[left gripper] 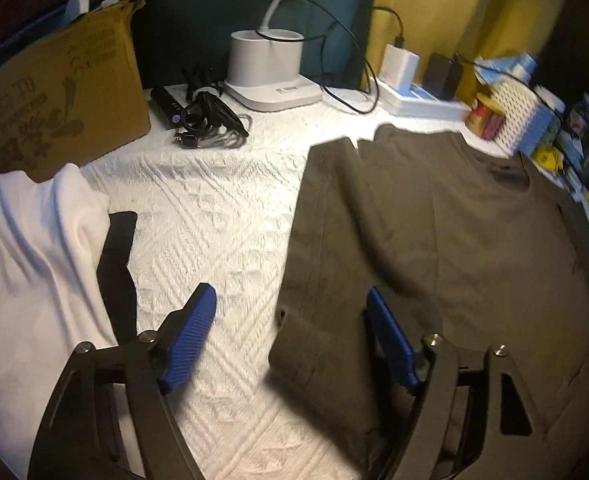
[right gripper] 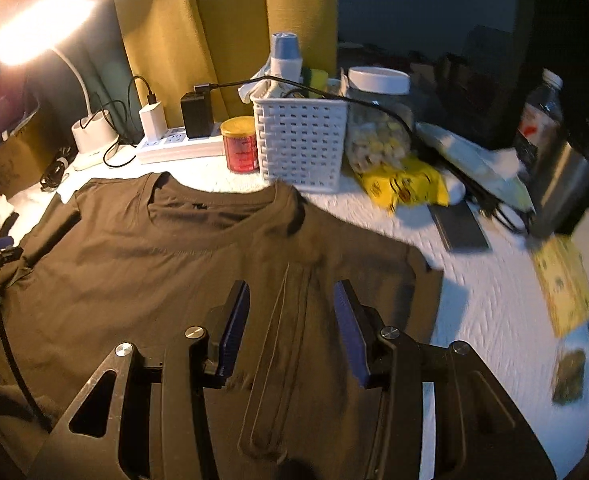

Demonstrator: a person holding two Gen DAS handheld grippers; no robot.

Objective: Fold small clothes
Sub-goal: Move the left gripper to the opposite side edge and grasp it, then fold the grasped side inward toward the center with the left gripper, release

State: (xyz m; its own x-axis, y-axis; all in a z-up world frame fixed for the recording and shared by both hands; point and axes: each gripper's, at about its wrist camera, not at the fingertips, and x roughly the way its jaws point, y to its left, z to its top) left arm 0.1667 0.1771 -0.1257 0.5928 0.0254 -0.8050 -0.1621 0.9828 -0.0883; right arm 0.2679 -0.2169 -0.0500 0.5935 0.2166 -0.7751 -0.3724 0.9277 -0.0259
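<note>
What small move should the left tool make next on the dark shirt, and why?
Probably lower the left tool onto the sleeve of the dark shirt and close. The shirt lies flat, collar away, its sleeve folded in on the right tool's side, while this sleeve sticks out between open, empty pads.

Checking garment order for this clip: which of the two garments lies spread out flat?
The dark olive T-shirt, spread flat with its neckline showing; the white garment lies rumpled by the cardboard box.

Olive-brown shirt (right gripper: 142,272); white diamond-patterned cloth (left gripper: 214,216); blue-padded claws.
</note>
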